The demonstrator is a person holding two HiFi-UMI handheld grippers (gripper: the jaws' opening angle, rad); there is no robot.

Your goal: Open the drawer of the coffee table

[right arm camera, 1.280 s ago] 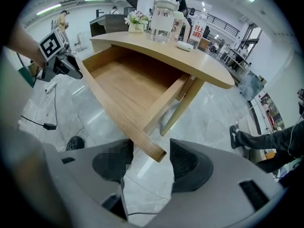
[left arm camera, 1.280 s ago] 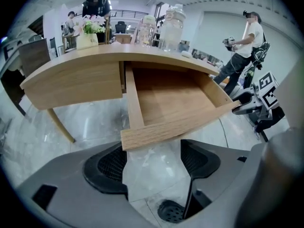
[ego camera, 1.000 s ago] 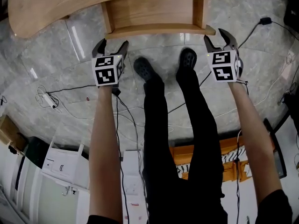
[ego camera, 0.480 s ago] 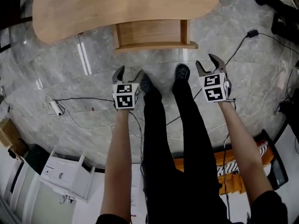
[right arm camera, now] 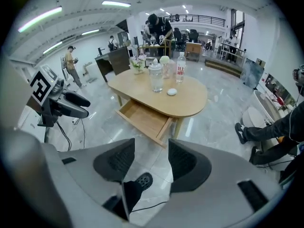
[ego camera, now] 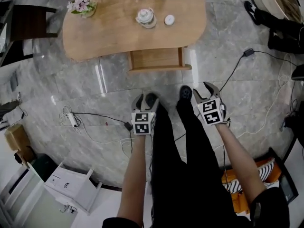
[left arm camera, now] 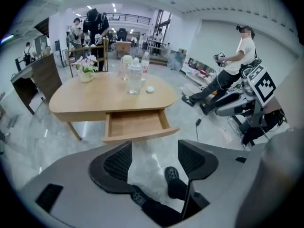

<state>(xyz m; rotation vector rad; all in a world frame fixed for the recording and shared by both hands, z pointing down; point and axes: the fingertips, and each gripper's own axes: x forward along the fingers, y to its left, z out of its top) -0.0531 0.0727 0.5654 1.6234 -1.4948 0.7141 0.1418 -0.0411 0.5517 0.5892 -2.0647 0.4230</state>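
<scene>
Drawer of coffee table stands pulled out toward 6 o'clock, bare inside; opening step judged done; next move calls only for staying clear.
Left gripper: jaws apart, just closing slightly, nothing between; right gripper: jaws apart, empty; both at 6 o'clock of drawer, well apart.
Count: one table; one drawer; two grippers; one flower pot; one bottle.

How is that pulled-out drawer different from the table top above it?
The drawer is a straight-sided box; the table top is a rounded, bean-like slab. The drawer looks empty; the table top carries flowers, a lidded jar and a bottle. The drawer sits lower, jutting out past the table top's front edge. Both are the same light wood.
</scene>
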